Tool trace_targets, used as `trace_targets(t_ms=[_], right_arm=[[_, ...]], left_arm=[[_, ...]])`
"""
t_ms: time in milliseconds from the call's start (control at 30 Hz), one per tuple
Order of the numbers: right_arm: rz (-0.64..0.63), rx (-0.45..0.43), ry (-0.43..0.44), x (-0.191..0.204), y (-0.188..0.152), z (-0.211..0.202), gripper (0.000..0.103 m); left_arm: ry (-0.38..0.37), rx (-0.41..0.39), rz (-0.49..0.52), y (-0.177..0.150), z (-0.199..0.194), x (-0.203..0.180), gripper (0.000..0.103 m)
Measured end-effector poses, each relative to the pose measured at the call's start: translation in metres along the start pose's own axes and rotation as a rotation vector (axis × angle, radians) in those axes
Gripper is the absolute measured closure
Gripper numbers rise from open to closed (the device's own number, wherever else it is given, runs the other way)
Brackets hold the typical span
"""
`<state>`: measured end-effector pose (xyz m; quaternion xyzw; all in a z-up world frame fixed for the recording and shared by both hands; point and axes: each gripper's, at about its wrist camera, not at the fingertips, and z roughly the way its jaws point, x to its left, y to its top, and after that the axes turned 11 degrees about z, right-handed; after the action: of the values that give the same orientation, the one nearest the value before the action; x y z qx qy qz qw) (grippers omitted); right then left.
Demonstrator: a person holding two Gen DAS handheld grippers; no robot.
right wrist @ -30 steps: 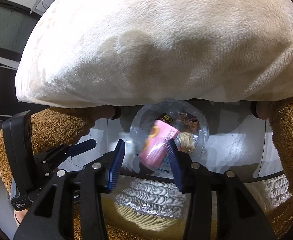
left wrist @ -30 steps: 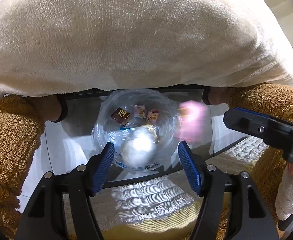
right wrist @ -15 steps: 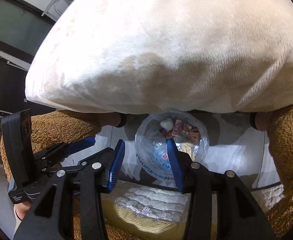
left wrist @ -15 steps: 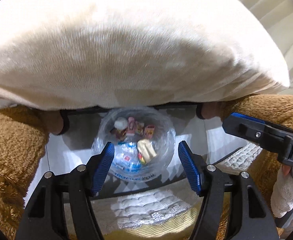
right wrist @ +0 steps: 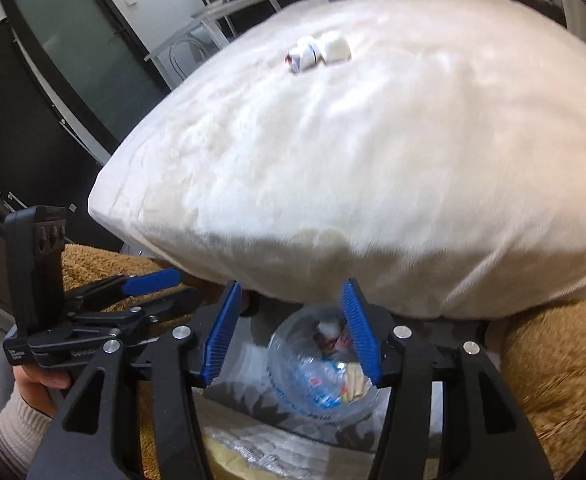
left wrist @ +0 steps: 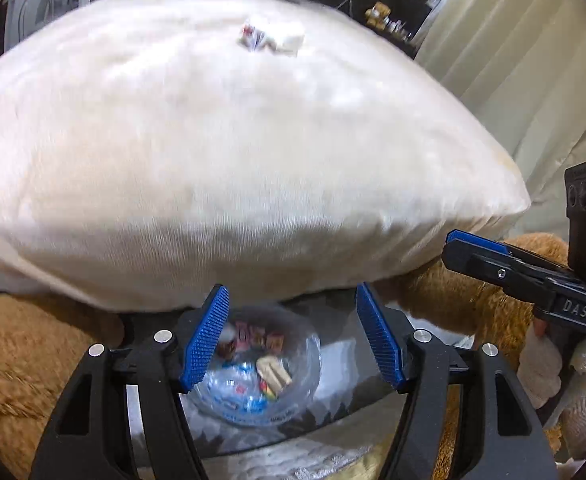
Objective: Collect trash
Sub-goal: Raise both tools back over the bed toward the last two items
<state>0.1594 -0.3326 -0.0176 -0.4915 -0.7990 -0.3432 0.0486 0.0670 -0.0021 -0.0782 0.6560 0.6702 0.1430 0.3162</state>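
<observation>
Filling most of both views is a large cream cushion (left wrist: 233,152) resting over tan plush fabric (left wrist: 17,356), with dark windows and a pale curtain behind. Going from left to right: the left tool (left wrist: 289,336) is seen with its blue pads spread and nothing between them, unchanged from a second ago. Below it, a clear plastic bag (left wrist: 253,404) holding small wrappers is seen open, lower in view than before as both cameras have been raised and tilted up. The right tool (right wrist: 289,334) is shown with its jaws just opened further and nothing between them; the pink packet pinched there a second ago is gone, and it is judged to have been dropped into the bag. On top of the cushion, newly revealed, a crumpled wrapper (right wrist: 305,56) lies beside a small white wad (right wrist: 337,48). These are judged to be the next trash to collect.
</observation>
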Motion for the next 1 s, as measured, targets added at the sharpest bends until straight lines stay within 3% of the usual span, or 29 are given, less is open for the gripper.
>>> trace_targets(t_ms=[233, 300, 400, 467, 500, 567, 600, 700, 1000], right_arm=[[-0.081, -0.101, 0.0, 0.005, 0.046, -0.012, 0.04], [-0.107, -0.127, -0.006, 0.006, 0.061, -0.013, 0.037], [-0.122, -0.155, -0.009, 0.006, 0.085, -0.01, 0.028], [-0.128, -0.169, -0.012, 0.005, 0.101, -0.006, 0.013], [-0.127, -0.177, -0.013, 0.004, 0.11, -0.002, 0.013], [-0.125, -0.175, -0.017, 0.001, 0.127, 0.007, 0.011], [-0.122, -0.172, -0.018, -0.001, 0.136, 0.013, 0.008], [-0.115, -0.206, -0.056, -0.005, 0.16, 0.025, 0.007], [-0.1, -0.207, -0.079, -0.015, 0.226, 0.085, 0.007]], left_arm=[[0.012, -0.124, 0.024, 0.037, -0.028, 0.015, 0.038], [0.023, -0.147, 0.036, 0.05, -0.033, 0.018, 0.034], [0.038, -0.19, 0.044, 0.07, -0.041, 0.025, 0.027], [0.038, -0.209, 0.048, 0.082, -0.045, 0.032, 0.025], [0.039, -0.218, 0.052, 0.088, -0.047, 0.035, 0.024], [0.039, -0.227, 0.058, 0.1, -0.047, 0.044, 0.008], [0.041, -0.227, 0.064, 0.107, -0.045, 0.048, 0.006], [0.096, -0.237, 0.078, 0.126, -0.039, 0.061, 0.006], [0.102, -0.224, 0.094, 0.178, -0.006, 0.097, 0.006]])
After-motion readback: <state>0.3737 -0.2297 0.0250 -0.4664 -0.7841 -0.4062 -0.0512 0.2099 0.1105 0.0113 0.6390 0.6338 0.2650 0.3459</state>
